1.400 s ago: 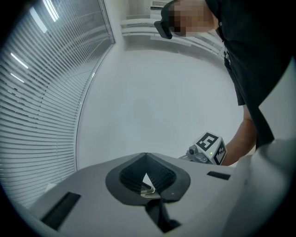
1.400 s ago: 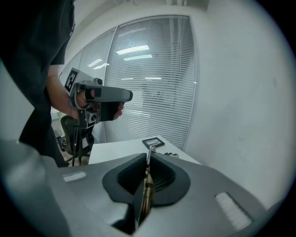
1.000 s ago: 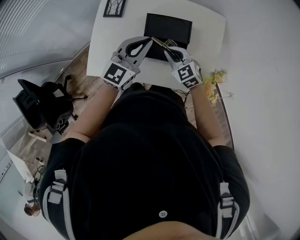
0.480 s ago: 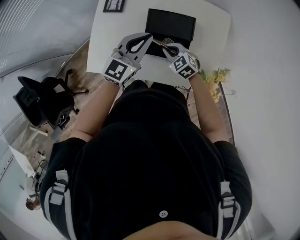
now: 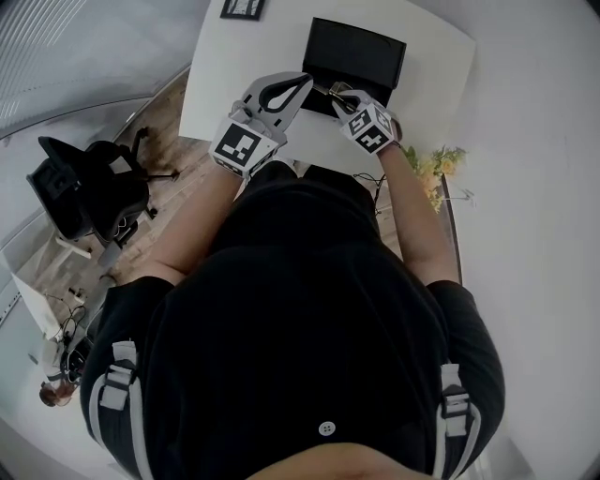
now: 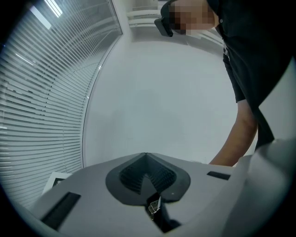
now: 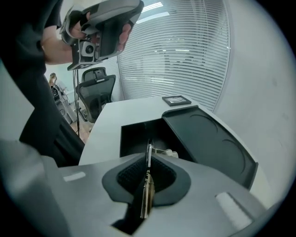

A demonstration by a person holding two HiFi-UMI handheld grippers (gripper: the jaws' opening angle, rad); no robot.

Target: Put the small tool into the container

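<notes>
A thin metal tool (image 7: 147,185) stands upright between the pads of my right gripper (image 7: 148,159), its tip over the open black container (image 7: 136,134). The jaws have just been opening a little, and the pads still hold the tool. The container's lid (image 7: 208,139) lies flat to the right, and a small pale item (image 7: 169,152) rests inside. In the head view the right gripper (image 5: 339,94) hangs at the container's (image 5: 356,52) near edge. My left gripper (image 5: 302,82) hovers beside it, shut and empty; in the left gripper view its closed tip (image 6: 147,157) faces a bare wall.
The container sits on a white table (image 5: 234,75) with a small framed picture (image 5: 242,8) at the far corner. A black office chair (image 5: 89,197) stands on the floor to the left. Yellow flowers (image 5: 436,169) show at the right. Window blinds (image 7: 185,55) lie beyond the table.
My right gripper has come down and tipped further downward with the tool, nearer the container's opening. The left gripper has stayed about where it was.
</notes>
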